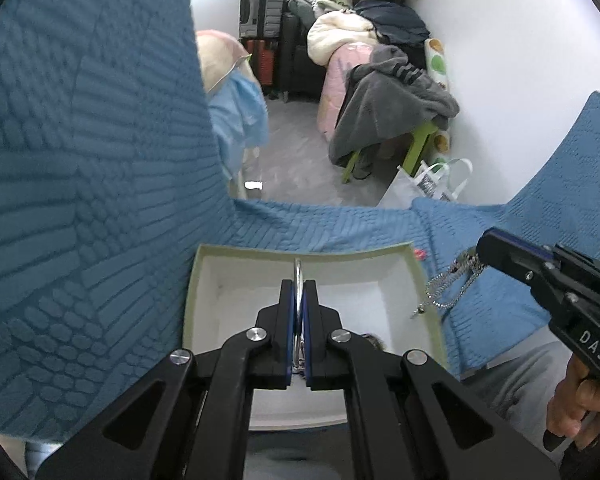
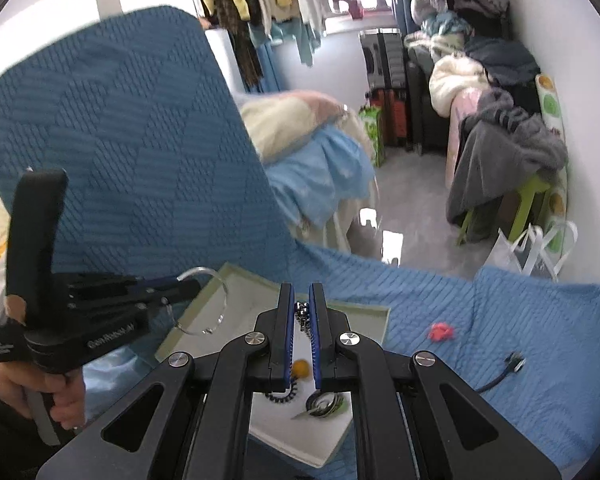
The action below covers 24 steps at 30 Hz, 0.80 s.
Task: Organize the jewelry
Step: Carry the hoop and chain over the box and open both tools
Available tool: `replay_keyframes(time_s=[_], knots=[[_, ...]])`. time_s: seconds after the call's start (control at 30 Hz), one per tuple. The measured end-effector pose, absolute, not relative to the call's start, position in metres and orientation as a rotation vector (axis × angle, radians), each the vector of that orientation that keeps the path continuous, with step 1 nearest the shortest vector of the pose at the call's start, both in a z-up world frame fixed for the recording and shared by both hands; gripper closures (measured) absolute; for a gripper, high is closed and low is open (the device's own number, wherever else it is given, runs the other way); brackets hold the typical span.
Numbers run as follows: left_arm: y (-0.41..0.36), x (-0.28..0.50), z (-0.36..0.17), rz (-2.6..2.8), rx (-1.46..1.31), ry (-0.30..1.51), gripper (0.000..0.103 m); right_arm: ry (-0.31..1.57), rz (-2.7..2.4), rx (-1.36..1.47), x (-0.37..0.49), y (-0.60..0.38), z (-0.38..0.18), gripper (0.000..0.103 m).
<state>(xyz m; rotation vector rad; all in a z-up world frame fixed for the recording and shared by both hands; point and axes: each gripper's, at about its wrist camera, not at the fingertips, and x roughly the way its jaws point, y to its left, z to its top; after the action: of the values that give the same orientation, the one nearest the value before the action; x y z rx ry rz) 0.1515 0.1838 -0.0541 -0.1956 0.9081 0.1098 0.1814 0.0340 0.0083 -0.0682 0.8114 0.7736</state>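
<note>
Both jaws grip jewelry above the box (image 1: 204, 280).
Left gripper (image 1: 299, 292) clamps a silver bangle (image 1: 298, 270); right gripper (image 2: 301, 308) pinches a chain (image 2: 302, 314).

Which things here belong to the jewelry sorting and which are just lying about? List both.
Job:
- silver bangle, held by left gripper
- silver chain, held by right gripper
- white box

Lying about:
- pink scrap
- black cable
- white bag
- grey blanket
</note>
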Motion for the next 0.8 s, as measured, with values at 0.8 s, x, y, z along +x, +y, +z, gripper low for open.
replay_keyframes(time_s=[0.8], knots=[[0.211, 0.14, -0.112, 0.093, -0.241, 0.974, 0.094, 1.031, 0.641, -0.134, 0.171, 0.049, -0.086, 0.092]])
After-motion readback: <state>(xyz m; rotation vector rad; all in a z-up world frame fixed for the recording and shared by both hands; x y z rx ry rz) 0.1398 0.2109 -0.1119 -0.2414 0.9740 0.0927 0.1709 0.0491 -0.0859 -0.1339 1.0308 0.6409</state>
